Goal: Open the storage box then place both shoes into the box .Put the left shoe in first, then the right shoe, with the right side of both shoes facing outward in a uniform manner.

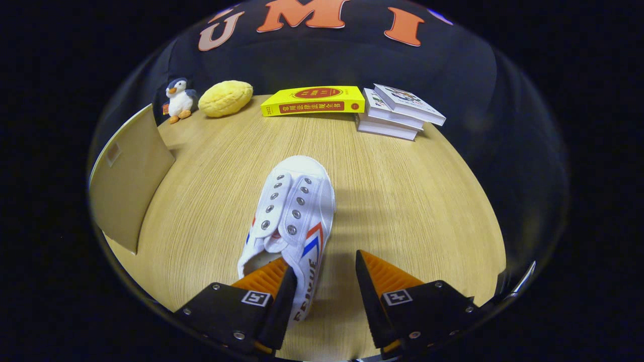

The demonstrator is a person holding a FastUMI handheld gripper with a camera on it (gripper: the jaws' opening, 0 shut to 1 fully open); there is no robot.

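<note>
The fingers (322, 281) stand wide open astride the white shoe's (292, 216) heel wall, gripping nothing, and closing on that thin canvas might let it slip.

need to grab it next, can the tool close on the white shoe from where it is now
Probably yes: the tool is open, one finger inside the white shoe opening, the other outside its striped wall, apart from it. Nothing on the wooden table blocks closing.
</note>
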